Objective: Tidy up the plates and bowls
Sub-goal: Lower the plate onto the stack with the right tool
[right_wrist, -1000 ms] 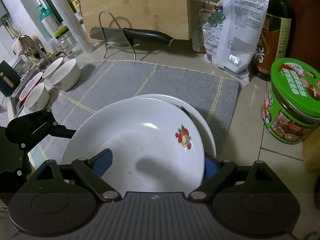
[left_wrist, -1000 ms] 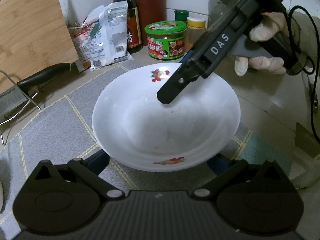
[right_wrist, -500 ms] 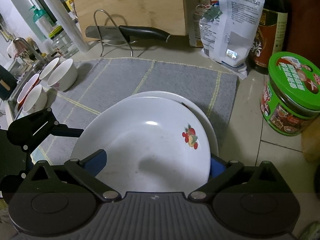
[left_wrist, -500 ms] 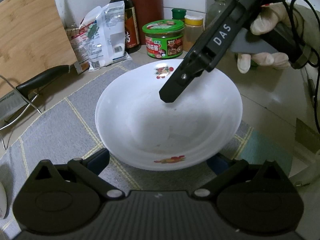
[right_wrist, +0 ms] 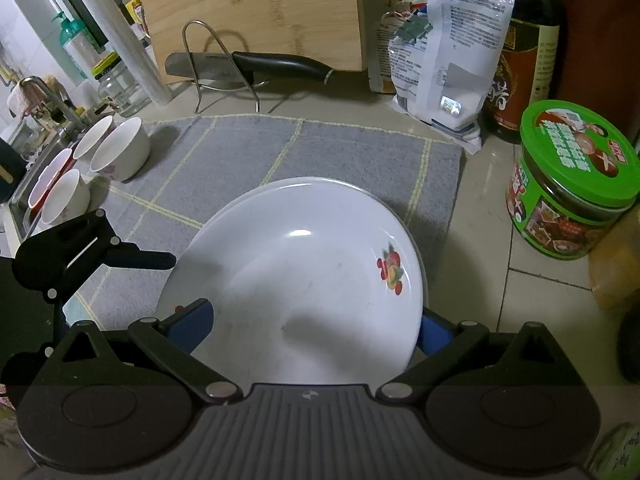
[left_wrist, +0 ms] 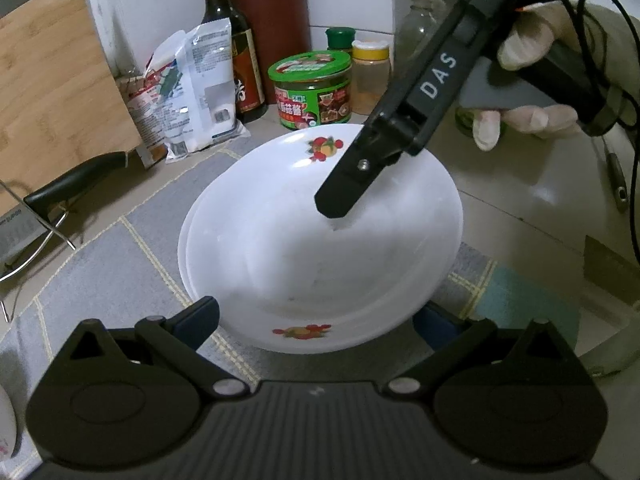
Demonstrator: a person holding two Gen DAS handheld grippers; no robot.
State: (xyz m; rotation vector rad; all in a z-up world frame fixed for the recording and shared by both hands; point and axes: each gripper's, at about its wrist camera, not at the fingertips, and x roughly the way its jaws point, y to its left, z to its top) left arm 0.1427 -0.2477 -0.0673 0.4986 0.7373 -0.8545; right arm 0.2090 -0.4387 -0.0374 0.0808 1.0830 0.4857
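Top plate [right_wrist: 296, 280] nested on lower plate [right_wrist: 320, 184]. My right tongs [right_wrist: 316, 332] just opened, straddling it w/o contact; left tongs [left_wrist: 316, 320] apart. Lift clear vertically, no nudging.

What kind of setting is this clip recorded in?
Most likely a home kitchen counter: a knife rests on a wire stand before a wooden cutting board, a sauce bottle stands by the wall, and small bowls sit beside a sink tap.

Two stacked plates [right_wrist: 304, 280] sit between wide right tongs [right_wrist: 308, 326].
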